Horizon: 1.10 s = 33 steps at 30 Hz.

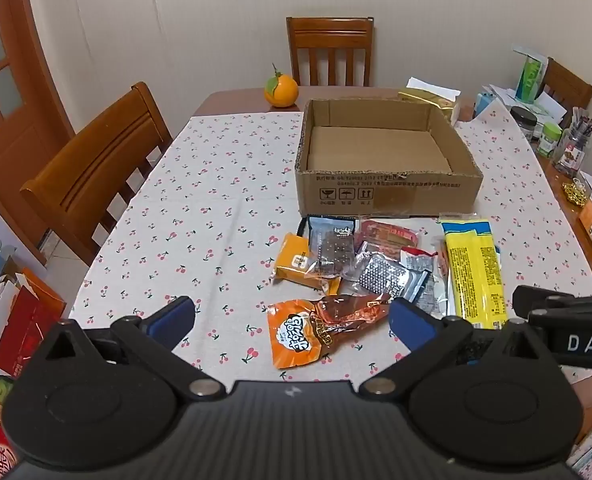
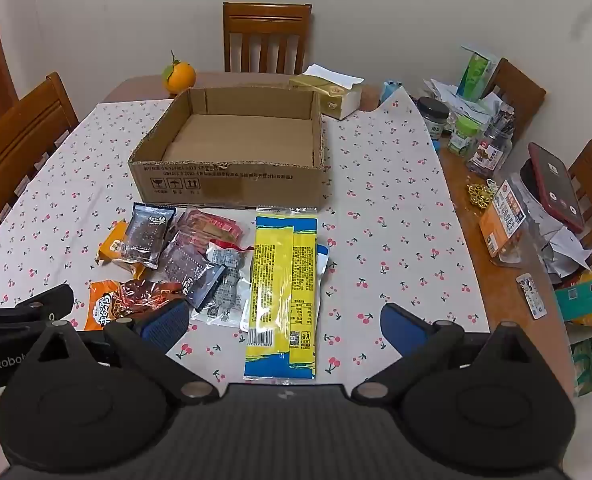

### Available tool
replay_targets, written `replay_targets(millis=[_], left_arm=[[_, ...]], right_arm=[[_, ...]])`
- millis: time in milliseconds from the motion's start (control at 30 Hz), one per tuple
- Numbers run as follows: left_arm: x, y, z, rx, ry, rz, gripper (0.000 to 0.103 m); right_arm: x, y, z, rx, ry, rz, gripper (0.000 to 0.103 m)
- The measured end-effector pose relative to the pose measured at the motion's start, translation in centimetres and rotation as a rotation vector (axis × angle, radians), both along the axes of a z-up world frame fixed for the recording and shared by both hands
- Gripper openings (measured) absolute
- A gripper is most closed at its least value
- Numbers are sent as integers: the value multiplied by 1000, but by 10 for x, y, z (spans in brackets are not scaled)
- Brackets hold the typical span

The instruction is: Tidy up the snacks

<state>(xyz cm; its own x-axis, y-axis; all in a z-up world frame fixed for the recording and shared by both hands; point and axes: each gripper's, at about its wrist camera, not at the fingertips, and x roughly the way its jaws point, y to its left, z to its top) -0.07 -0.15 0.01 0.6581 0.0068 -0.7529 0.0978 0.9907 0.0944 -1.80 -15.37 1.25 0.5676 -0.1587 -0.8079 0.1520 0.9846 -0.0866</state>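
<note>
An empty cardboard box (image 1: pixel 387 188) (image 2: pixel 232 184) stands on the cherry-print tablecloth. Several snack packets lie in front of it: an orange pouch (image 1: pixel 296 336) (image 2: pixel 102 310), a small orange packet (image 1: pixel 294 260), a dark packet (image 1: pixel 331 244) (image 2: pixel 148 234), a red packet (image 1: pixel 387 234) (image 2: pixel 212 224), silver packets (image 1: pixel 387 278) (image 2: pixel 224 276) and a long yellow packet (image 1: pixel 475 272) (image 2: pixel 282 292). My left gripper (image 1: pixel 292 320) is open and empty, above the orange pouch. My right gripper (image 2: pixel 284 322) is open and empty, above the yellow packet's near end.
An orange (image 1: pixel 280 90) (image 2: pixel 179 74) and a tissue box (image 2: pixel 329 94) sit behind the box. Jars and clutter (image 2: pixel 479 140) crowd the table's right side. Wooden chairs (image 1: pixel 96 168) (image 2: pixel 266 36) stand at the left and far sides. The tablecloth (image 1: pixel 200 208) spreads left of the snacks.
</note>
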Motion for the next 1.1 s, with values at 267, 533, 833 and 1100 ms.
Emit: replay_targets(millis=[267,533,833,1100], left_arm=[[-5,-7,-3,-11,-9,5,102],[2,2,-2,-17,2,17,102],[3,3,-2,-15,6,16,102],[5,2,-2,-18,8,21,102]], right_arm=[[0,0,0,4,-10,2,103],[5,1,0,-9,-1,8,103],[6,2,-1,-8,-1,11,103],[8,2,-1,-7,-3,12,103]])
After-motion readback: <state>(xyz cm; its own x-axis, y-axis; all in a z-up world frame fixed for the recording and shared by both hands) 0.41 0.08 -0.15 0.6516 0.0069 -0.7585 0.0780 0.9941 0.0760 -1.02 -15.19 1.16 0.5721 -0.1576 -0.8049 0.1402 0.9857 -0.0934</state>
